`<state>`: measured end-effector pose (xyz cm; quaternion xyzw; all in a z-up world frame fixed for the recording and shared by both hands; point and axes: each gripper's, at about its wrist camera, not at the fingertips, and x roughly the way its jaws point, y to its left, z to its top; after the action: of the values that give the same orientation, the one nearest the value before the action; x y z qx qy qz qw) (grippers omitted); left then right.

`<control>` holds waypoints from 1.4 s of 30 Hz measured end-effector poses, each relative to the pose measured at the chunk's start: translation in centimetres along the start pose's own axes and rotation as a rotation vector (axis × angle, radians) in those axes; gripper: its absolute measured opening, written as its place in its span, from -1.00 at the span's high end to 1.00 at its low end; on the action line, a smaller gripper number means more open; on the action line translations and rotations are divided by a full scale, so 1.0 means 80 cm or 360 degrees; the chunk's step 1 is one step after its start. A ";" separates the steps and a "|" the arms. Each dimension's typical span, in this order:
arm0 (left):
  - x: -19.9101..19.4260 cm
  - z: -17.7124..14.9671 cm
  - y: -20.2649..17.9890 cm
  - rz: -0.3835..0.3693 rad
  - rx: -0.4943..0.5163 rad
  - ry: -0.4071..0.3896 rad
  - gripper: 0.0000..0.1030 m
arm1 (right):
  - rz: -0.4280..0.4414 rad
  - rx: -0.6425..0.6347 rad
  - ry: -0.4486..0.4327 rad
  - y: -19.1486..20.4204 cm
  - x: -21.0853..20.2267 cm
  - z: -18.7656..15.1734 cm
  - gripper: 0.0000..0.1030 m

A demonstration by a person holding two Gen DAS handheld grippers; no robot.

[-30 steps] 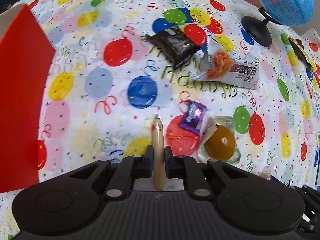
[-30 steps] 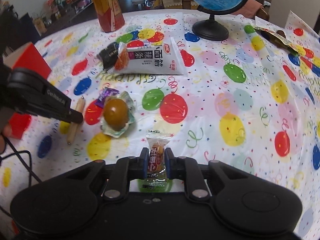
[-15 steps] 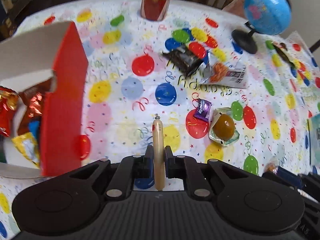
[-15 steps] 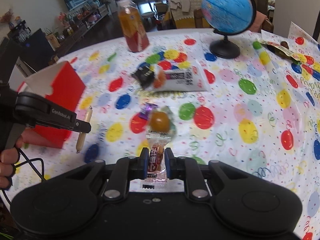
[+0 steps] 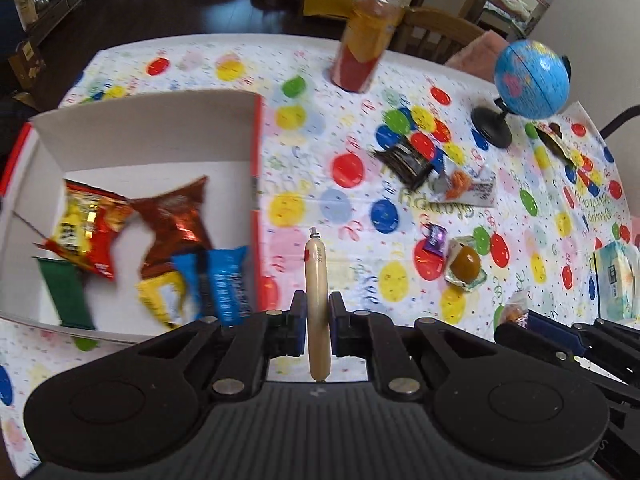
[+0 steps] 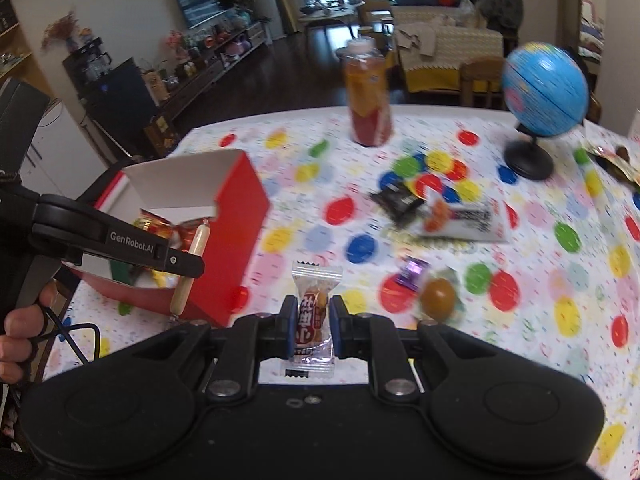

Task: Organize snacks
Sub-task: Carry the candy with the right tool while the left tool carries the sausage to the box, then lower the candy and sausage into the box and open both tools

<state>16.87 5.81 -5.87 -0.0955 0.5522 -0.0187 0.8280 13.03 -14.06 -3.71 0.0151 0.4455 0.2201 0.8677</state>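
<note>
Left claw (image 5: 318, 322) is pinching a sausage stick (image 5: 316, 280) whose long axis runs straight out along the fingers, while the right claw (image 6: 314, 320) is pinching a small wrapped candy (image 6: 314, 312) upright between its pads, both held above the worktop (image 5: 320, 184). Off to the left lies the red box (image 5: 256, 184), open and already holding several snack bags (image 5: 168, 216). By my reading the left claw is the nearer one, just beside the box's right wall, so the sausage stick should go in first.
</note>
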 end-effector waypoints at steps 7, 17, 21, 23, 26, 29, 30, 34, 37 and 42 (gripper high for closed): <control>-0.032 0.009 0.054 0.0023 -0.0030 -0.0079 0.78 | 0.0064 -0.0064 -0.0014 0.067 0.016 0.024 0.72; -0.052 0.022 0.132 0.0052 -0.0066 -0.0129 0.78 | 0.0107 -0.0149 -0.0004 0.152 0.057 0.051 0.72; -0.046 0.026 0.163 0.0078 -0.0070 -0.0116 0.78 | 0.0102 -0.0155 0.0037 0.176 0.083 0.055 0.72; -0.041 0.030 0.179 0.0078 -0.0066 -0.0100 0.78 | 0.0097 -0.0151 0.0062 0.185 0.097 0.057 0.72; -0.028 0.035 0.198 0.0097 -0.0050 -0.0071 0.78 | 0.0080 -0.0146 0.0105 0.195 0.121 0.060 0.72; -0.011 0.041 0.211 0.0102 -0.0038 -0.0032 0.78 | 0.0063 -0.0140 0.0156 0.202 0.148 0.061 0.72; -0.005 0.043 0.215 0.0105 -0.0035 -0.0023 0.78 | 0.0054 -0.0139 0.0175 0.204 0.155 0.060 0.72; 0.023 0.051 0.218 0.0088 -0.0015 0.0030 0.78 | -0.0009 -0.0143 0.0241 0.211 0.186 0.057 0.72; 0.041 0.055 0.213 0.0070 0.0028 0.0069 0.78 | -0.0033 -0.0144 0.0282 0.216 0.203 0.055 0.72; 0.072 0.057 0.209 0.0068 0.0068 0.0160 0.78 | -0.0057 -0.0157 0.0347 0.221 0.221 0.048 0.72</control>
<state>22.09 22.07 -12.40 -0.0650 0.5944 -0.0175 0.8013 18.44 9.55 -11.01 -0.0598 0.5260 0.2265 0.8176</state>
